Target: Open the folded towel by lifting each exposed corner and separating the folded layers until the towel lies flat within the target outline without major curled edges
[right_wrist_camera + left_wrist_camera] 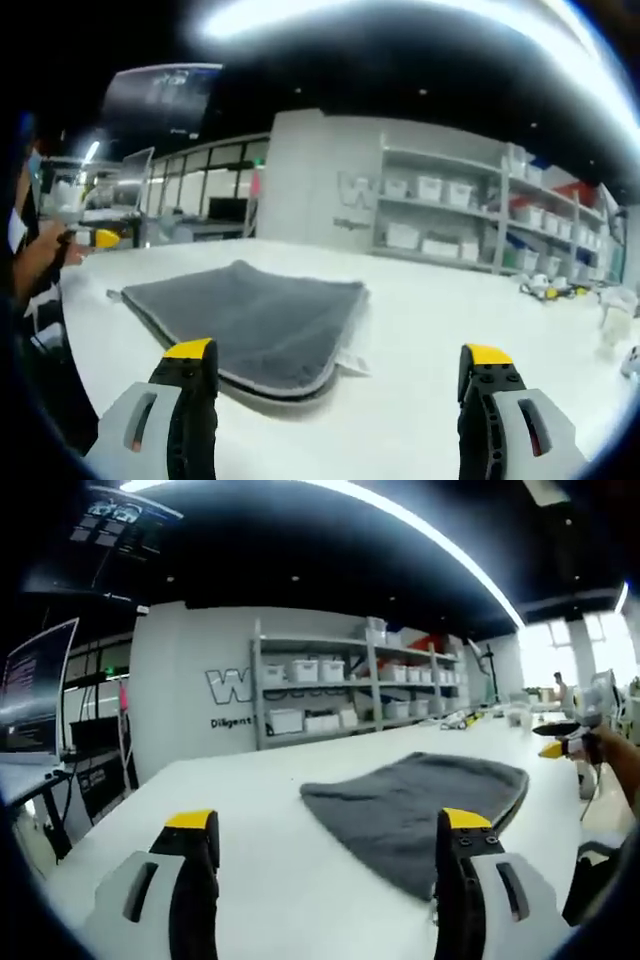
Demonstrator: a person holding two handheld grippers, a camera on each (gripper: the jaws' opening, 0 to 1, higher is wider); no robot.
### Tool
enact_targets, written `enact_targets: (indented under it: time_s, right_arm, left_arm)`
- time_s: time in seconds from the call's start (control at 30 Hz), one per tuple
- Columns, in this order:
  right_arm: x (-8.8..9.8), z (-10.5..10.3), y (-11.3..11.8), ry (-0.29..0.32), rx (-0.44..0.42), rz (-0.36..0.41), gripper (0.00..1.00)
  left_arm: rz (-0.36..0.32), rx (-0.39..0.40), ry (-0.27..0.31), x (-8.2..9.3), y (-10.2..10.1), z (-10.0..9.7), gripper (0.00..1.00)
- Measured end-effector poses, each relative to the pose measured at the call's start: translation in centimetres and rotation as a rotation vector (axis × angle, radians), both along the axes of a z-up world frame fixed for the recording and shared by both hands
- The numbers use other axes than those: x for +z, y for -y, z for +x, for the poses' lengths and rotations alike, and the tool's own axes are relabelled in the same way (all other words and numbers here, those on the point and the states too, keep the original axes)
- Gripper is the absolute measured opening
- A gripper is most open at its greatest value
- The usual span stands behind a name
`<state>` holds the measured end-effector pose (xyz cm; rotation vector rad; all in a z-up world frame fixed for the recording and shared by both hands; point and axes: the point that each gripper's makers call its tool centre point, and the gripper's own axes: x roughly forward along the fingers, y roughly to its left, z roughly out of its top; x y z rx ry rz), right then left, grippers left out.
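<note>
Right gripper view: grey towel lies folded on white table

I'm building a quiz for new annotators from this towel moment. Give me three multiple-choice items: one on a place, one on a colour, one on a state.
1. Where does the towel lie?
A. On a shelf
B. On the white table
C. Held in the tongs

2. What colour is the towel?
A. Grey
B. Red
C. Yellow

3. How do the right tongs stand?
A. Shut on the towel
B. Shut on nothing
C. Open, clear of the towel

Answers:
1 B: the towel rests on the white table, with the shelf far behind it.
2 A: its surface is dark grey in both views.
3 C: the right tongs have their jaws spread wide, short of the towel's near edge; the left tongs are open too.
</note>
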<state>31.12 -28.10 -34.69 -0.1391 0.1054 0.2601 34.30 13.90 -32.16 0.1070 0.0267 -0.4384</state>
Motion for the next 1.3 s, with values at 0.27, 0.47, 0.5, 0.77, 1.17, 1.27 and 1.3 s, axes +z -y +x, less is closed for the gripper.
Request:
enact_targets:
  time_s: [0.27,0.47,0.5,0.77,1.17,1.27,1.3]
  right_arm:
    - [0.4,1.4,1.5,-0.036,0.027,-0.050,1.00]
    - [3.6,3.4,2.6,-0.024,0.063,-0.137,1.00]
    - [4.3,3.7,2.8,-0.018,0.068,-0.142,1.00]
    - [10.5,4.9,1.1,0.040,0.248,-0.064,0.94]
    - [13.4,12.0,0.9,-0.021,0.358,-0.037,0.88]
    - [13.3,13.2,0.3,-0.041,0.414,-0.042,0.86]
    - [13.2,13.6,0.1,-0.054,0.432,-0.030,0.86]
  left_arm:
    - [0.153,-0.083,0.011,-0.7,4.7,-0.4,1.00]
    - [0.208,-0.160,0.014,-0.3,9.8,-0.1,0.98]
    - [0.232,-0.168,0.033,0.0,10.6,-0.1,0.98]
    - [0.326,-0.235,0.113,2.1,16.9,-0.7,0.97]
    - [0.521,-0.250,0.212,2.7,23.4,-0.5,1.00]
    - [0.596,-0.224,0.251,2.7,23.9,-0.2,1.00]
    - [0.601,-0.225,0.251,2.5,24.2,-0.2,1.00]
